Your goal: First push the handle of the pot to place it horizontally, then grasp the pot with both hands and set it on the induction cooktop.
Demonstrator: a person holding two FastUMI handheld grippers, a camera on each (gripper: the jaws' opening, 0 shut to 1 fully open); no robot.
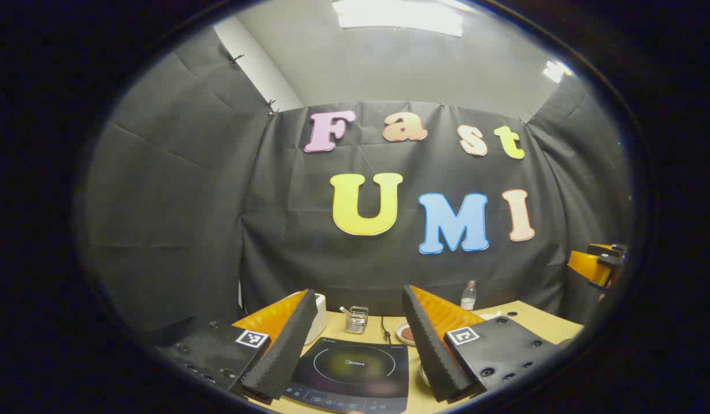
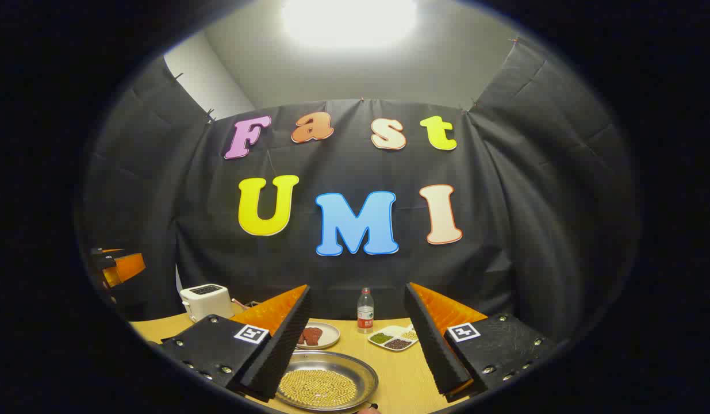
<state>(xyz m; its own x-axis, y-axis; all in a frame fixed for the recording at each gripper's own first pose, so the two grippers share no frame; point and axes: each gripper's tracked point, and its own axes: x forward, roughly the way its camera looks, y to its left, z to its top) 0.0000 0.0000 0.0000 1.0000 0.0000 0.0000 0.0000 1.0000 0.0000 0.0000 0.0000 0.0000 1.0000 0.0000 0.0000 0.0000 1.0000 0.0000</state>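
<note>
Both of my grippers hang above the wooden table [image 2: 400, 376] with nothing in them. In the left gripper view, my left gripper [image 1: 355, 351] has its ribbed fingers spread wide, and the induction cooktop [image 1: 350, 371] lies flat between them and a little ahead, its near edge at the bottom of the view. Its glass top is bare, with table showing on its right side under my right-hand finger [image 1: 432, 345]. Behind the cooktop stand a small metal holder [image 1: 356, 319] and the black cord [image 1: 384, 332] running back from the cooktop's far edge; a white toaster [image 1: 317, 317] sits just beyond my left-hand finger, a small dish [image 1: 405, 332] with something reddish brown lies beside the cord, and a clear bottle [image 1: 468, 296] stands near the back wall.

In the right gripper view, my right gripper [image 2: 355, 351] is likewise released, fingers well apart. Below and between them sits the pot [image 2: 329, 380], a shallow round metal pan with its bottom covered in small yellow beans; I cannot make out its handle from here. Its rim is close to my left-hand finger [image 2: 277, 351], with open table between it and my right-hand one. Farther back lie a plate [image 2: 315, 336] with dark red pieces, a divided tray [image 2: 396, 338] of grains and the bottle [image 2: 364, 311]. The toaster [image 2: 205, 300] stands off to the left near the table's rounded edge, and my other gripper [image 2: 116, 267] shows at the far left, well apart.
</note>
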